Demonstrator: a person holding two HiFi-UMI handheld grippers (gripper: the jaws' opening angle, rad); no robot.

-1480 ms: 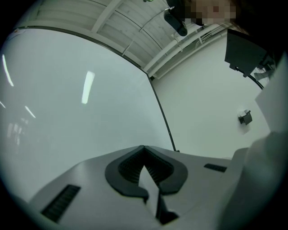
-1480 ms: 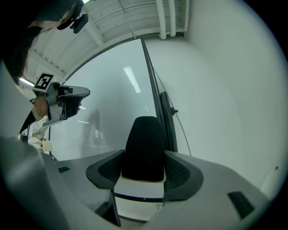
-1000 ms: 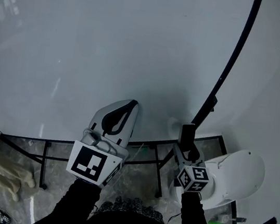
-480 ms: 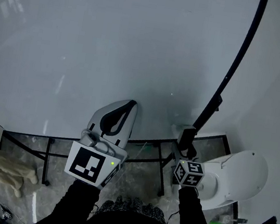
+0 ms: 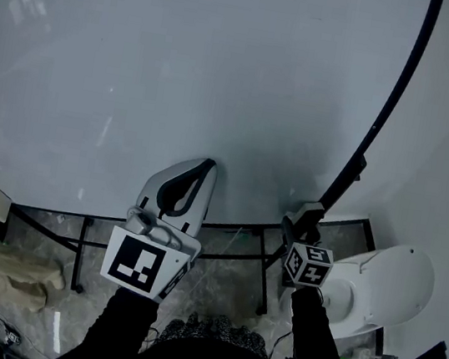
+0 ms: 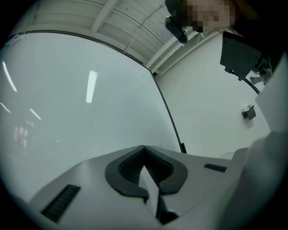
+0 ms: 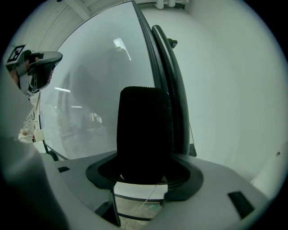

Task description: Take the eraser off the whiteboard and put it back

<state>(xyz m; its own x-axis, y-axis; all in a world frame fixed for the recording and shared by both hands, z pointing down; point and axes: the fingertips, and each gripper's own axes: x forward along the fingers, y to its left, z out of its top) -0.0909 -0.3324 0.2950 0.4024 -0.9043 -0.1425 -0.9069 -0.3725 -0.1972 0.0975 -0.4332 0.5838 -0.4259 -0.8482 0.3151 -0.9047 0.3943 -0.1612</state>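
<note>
Right gripper view: the right gripper (image 5: 304, 229) has its jaws wide, clamped on the black eraser (image 7: 145, 130), close to the right edge of the whiteboard (image 5: 183, 66). The left gripper (image 6: 144, 155) is closed, empty. Risk imo: eraser meets the black frame (image 5: 388, 107) just beside, doesn't stick, and drops toward the white round thing (image 5: 385, 284) below.

Likely lab or office, large whiteboard (image 5: 184, 58), cable-strewn floor (image 5: 216, 287)
</note>
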